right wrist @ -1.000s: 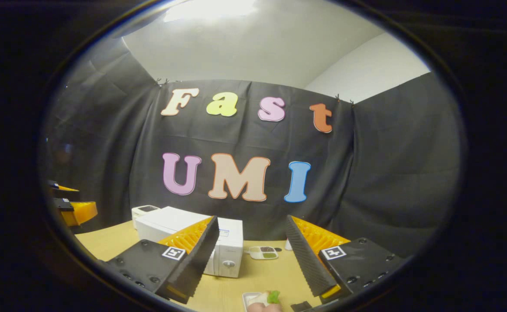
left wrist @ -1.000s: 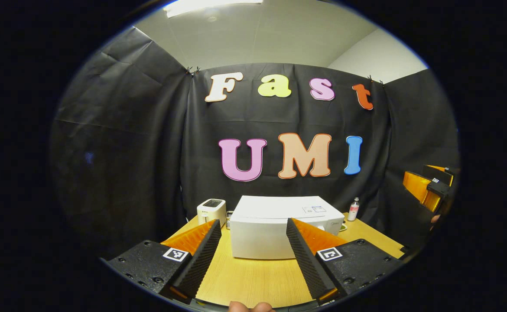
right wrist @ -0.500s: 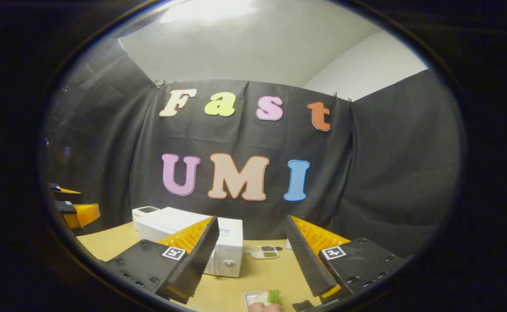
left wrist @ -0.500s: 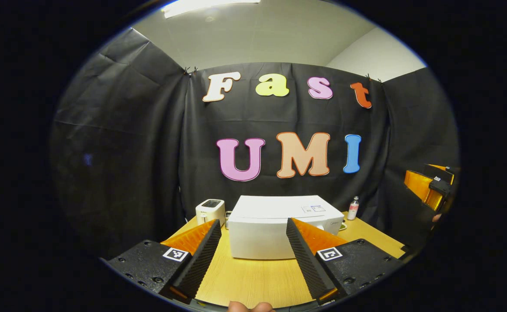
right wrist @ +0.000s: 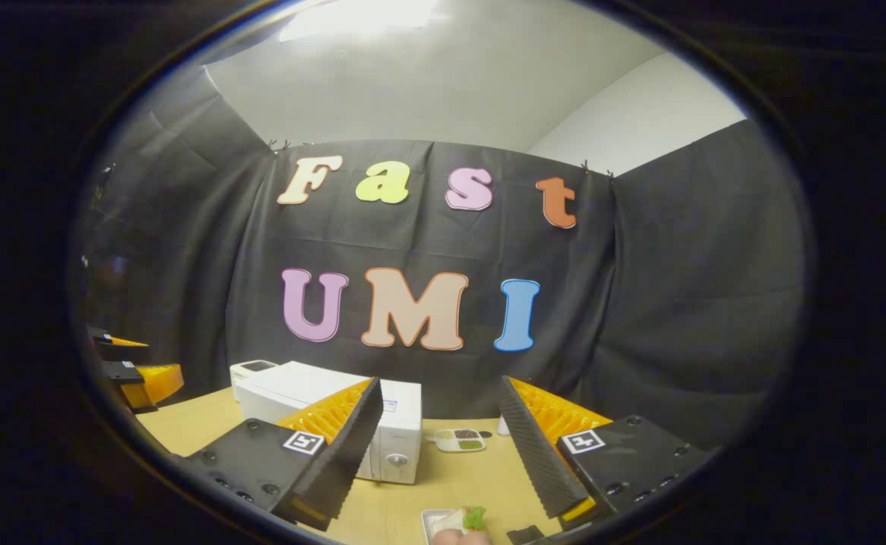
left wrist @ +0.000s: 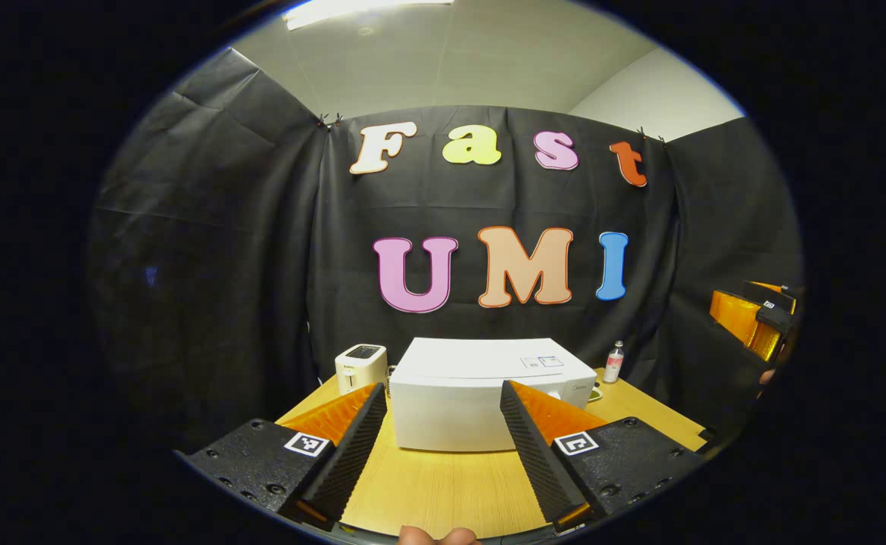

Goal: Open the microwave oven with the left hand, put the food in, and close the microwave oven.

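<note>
Straight ahead of the left gripper (left wrist: 443, 446) sits the white microwave oven (left wrist: 481, 405) on the wooden table (left wrist: 443, 492), its door closed, framed between the two fingers yet well apart from them; the jaws gape wide and hold nothing. A toaster (left wrist: 360, 365) stands just beside the oven, a small bottle (left wrist: 614, 362) at its other side. The right gripper (right wrist: 443, 454) is likewise spread wide and empty, with the oven behind its left finger. Below it lies the food (right wrist: 464, 521) in a white dish, near a compartment tray (right wrist: 460, 440).
</note>
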`<state>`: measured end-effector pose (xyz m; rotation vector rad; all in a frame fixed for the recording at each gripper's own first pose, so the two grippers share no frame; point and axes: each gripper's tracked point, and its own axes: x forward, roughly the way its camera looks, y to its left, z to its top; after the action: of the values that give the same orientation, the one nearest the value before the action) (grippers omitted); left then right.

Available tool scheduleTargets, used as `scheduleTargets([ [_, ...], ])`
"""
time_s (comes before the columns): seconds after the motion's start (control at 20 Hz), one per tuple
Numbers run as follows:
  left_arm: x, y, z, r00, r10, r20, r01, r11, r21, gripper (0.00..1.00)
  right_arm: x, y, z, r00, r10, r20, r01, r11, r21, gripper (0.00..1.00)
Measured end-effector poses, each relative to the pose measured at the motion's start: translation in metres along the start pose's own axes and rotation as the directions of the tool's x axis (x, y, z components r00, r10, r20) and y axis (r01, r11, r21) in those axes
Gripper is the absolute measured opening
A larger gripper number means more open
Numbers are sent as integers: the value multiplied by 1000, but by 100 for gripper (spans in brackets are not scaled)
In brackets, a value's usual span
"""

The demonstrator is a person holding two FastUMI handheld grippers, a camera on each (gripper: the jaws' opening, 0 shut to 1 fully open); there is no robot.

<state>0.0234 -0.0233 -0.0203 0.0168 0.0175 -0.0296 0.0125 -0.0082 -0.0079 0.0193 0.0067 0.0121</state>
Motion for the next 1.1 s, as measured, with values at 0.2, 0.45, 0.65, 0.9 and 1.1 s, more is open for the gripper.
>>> scheduleTargets([
  [0.2,20,-8,-21,1000,-3,-31,3,1000,16,93,4,-6,14,1000,2,24,-2,1000,-8,96],
  [0.45,61,-46,-51,995,-83,-60,83,996,-14,93,8,-19,10,1000,-8,7,8,1000,-24,96],
  [0.65,102,-87,-86,986,-137,-93,137,991,0,93,8,-36,6,999,-36,-20,36,999,-40,96],
  [0.9,145,-143,-130,978,-184,-101,196,973,125,93,2,-59,6,996,-71,-45,69,997,-46,96],
  [1.1,166,-183,-162,964,-228,-137,245,962,120,97,-4,-85,-1,992,-105,-69,98,990,-100,96],
])
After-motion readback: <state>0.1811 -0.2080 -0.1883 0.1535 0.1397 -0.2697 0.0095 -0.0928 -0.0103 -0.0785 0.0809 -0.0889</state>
